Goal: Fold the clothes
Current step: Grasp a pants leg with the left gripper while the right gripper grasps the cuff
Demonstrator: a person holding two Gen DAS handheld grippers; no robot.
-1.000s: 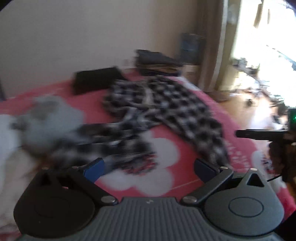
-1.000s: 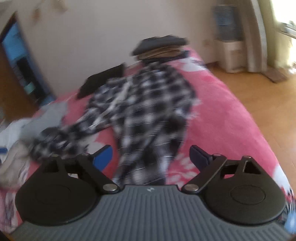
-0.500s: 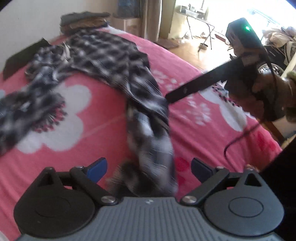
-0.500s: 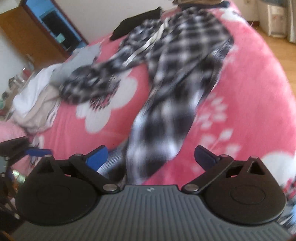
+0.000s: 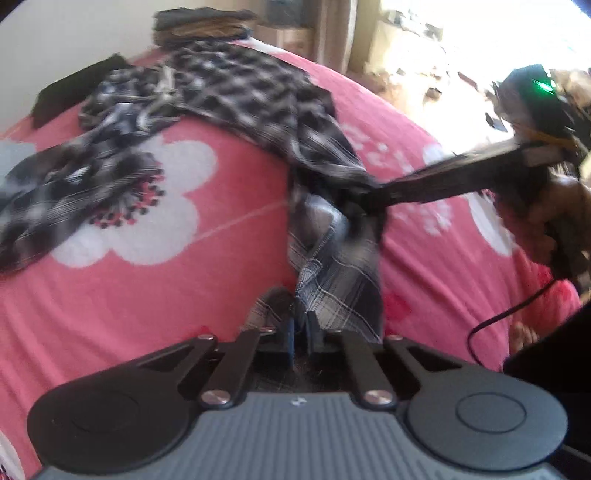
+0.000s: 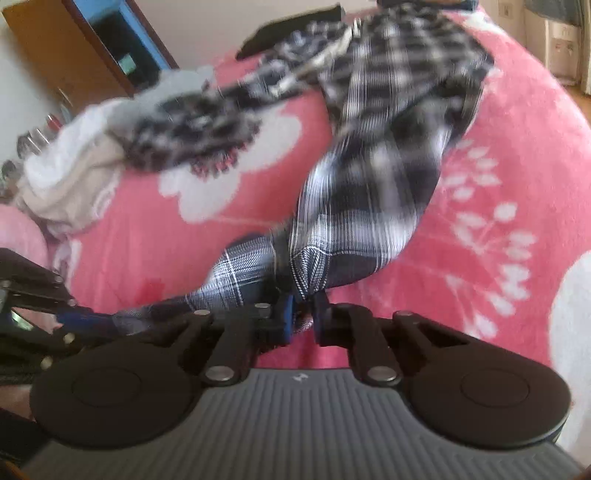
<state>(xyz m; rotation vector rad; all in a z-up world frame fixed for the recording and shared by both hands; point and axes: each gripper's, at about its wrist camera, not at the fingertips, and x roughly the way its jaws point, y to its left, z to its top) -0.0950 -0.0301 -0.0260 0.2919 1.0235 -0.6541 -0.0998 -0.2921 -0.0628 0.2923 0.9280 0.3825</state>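
Plaid shirt (image 5: 332,266) hem now clamped by both tools—left (image 5: 300,332), right (image 6: 303,317)—whose jaws just closed.

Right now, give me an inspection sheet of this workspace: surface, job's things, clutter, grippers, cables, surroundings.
Surface: bed with a pink floral blanket.
Job's things: black-and-white plaid shirt spread unfolded across the bed, its near end bunched at the grippers.
Clutter: pile of white and beige laundry at the bed's side; flat black item and a stack of dark folded clothes at the far end.
Grippers: left gripper and right gripper have just been closing; each is shut on plaid fabric.
Cables: black cable trailing below the right gripper's handle.
Surroundings: wooden cabinet, plain wall, bright window area.
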